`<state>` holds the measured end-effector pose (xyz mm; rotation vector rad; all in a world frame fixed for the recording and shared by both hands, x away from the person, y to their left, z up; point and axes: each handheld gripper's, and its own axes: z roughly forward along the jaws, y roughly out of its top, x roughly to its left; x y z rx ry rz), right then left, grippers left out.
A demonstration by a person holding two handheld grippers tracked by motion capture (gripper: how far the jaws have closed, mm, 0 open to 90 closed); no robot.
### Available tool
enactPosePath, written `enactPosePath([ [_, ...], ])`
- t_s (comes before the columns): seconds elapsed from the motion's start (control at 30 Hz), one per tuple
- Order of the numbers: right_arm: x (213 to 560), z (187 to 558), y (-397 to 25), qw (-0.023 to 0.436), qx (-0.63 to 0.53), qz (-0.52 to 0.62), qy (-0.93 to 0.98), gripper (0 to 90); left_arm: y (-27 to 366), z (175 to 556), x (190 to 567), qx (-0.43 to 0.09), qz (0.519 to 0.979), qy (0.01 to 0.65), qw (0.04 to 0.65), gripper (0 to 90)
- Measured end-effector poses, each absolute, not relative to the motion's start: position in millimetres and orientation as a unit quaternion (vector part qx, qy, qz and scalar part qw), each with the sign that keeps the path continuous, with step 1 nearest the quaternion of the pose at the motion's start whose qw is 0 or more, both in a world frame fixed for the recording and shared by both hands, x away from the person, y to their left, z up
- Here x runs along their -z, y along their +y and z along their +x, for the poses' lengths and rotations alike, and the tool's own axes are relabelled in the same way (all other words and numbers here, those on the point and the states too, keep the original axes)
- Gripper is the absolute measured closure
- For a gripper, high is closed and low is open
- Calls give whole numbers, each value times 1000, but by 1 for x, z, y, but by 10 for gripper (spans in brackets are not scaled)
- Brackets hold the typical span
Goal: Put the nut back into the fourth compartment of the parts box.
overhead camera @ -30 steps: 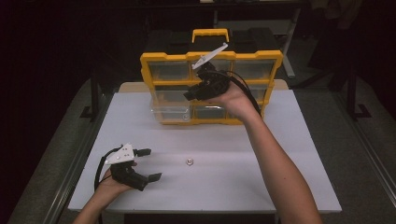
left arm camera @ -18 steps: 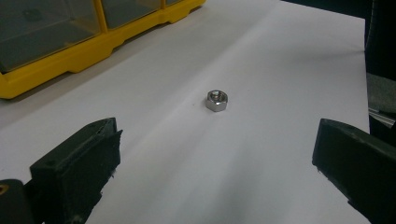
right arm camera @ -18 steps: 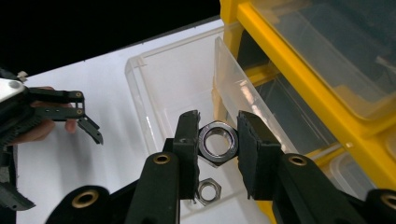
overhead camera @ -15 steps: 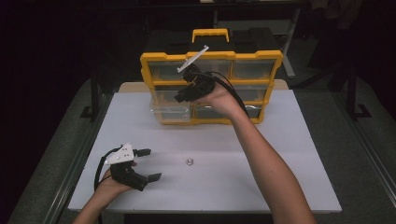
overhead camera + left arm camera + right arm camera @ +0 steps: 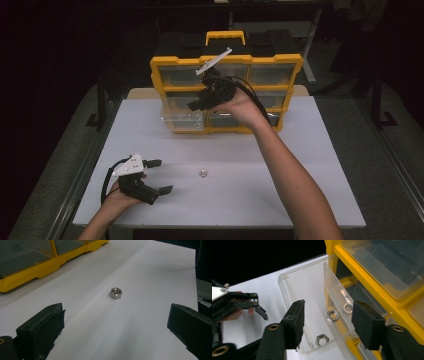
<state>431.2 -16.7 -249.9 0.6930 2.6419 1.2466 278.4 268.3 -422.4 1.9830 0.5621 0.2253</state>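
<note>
1. Right now my right gripper [image 5: 196, 104] hangs in front of the yellow organizer [image 5: 290, 65], over its pulled-out clear drawer [image 5: 181, 121] at the lower left of the cabinet's face.
2. Its jaws stand apart and grasp nothing; in the right gripper view they frame the drawer's inside from above.
3. Two steel nuts [image 5: 332, 315] lie on the drawer's floor, one closer to the organizer's front and the other [image 5: 322, 339] nearer the drawer's outer end, and a small ring [image 5: 348, 307] shows against the clear wall beside them.
4. My left gripper [image 5: 161, 176] rests low on the white table [image 5: 310, 165], well in front of the organizer and off toward its left side.
5. Its jaws are spread wide and empty, pointing across the table.
6. A single loose hex nut [image 5: 203, 173] sits on the table in front of the organizer, well apart from it and roughly below its pulled-out drawer in the high view.
7. Seen from the left gripper view, that nut [image 5: 116, 293] lies ahead of my open jaws, between their lines but beyond their tips, with the organizer's yellow base [image 5: 37, 268] farther back.
8. My right forearm [image 5: 295, 185] reaches across the table toward the organizer.
</note>
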Motion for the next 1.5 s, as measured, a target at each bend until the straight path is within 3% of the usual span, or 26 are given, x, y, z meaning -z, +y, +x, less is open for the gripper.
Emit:
enactPosePath([
  [0.4, 263, 410, -47, 78, -422, 234, 872, 265, 268, 278, 423, -94, 824, 233, 507, 11],
  [1.5, 350, 367, -49, 44, -408, 230, 883, 235, 268, 278, 423, -91, 826, 236, 504, 11],
])
